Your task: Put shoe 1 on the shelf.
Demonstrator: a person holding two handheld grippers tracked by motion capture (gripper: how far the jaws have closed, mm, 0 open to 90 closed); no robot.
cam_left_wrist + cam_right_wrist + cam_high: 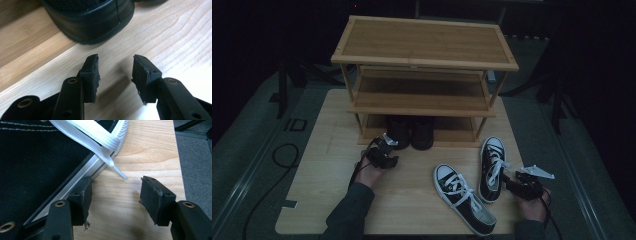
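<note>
The left gripper (115, 75) stands with its worn rubber jaws parted over bare pale wood, nothing between them – just ahead sits the rounded, glossy heel of a black shoe (90, 22) at the edge of the bamboo rack (424, 60). It seems to be one of a dark pair on the bottom shelf. The right gripper (115, 200) is spread too, holding nothing; its one jaw lies beside a black canvas sneaker (491, 169), near a flat white lace (100, 147). A second sneaker (464, 205) lies angled on the table (327, 165).

Black boots (410, 131) upright on lowest shelf (459, 131)
</note>
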